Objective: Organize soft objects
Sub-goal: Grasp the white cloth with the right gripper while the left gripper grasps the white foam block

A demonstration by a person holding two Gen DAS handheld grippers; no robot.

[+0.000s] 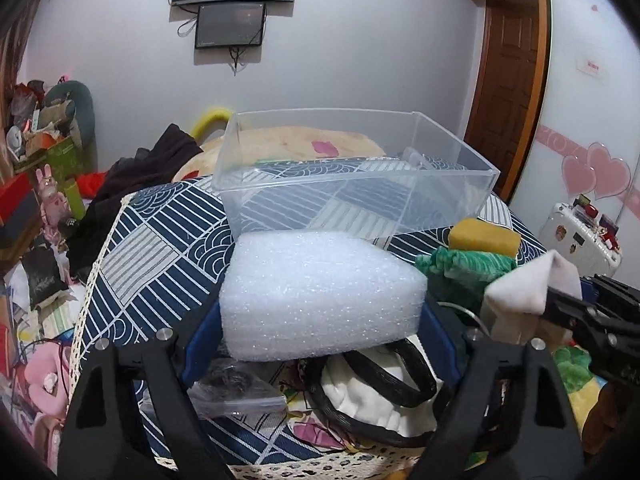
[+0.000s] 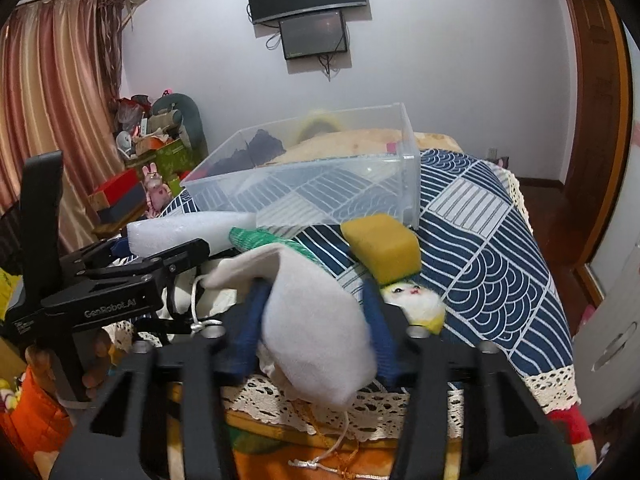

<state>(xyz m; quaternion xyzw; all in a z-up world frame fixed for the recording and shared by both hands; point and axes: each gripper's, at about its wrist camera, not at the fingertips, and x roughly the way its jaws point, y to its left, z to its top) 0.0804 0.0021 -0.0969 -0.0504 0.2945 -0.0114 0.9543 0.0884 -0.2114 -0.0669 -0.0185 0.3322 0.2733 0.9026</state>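
Note:
My left gripper (image 1: 322,312) is shut on a white foam block (image 1: 320,292) and holds it just in front of the clear plastic bin (image 1: 352,176) on the blue patterned cloth. My right gripper (image 2: 316,312) is shut on a white cloth pouch (image 2: 316,320); it also shows in the left wrist view (image 1: 528,288). A yellow sponge (image 2: 384,248) and a green knitted cloth (image 2: 256,238) lie in front of the bin. A small white doll (image 2: 416,300) lies under the sponge. The left gripper appears in the right wrist view (image 2: 192,254).
The blue patterned cloth (image 2: 480,240) covers the raised surface. A white bag with black handles (image 1: 380,396) lies below the foam. Clutter and boxes (image 1: 40,152) stand at the left. A white suitcase (image 1: 576,236) stands at the right. A door (image 1: 508,80) is behind.

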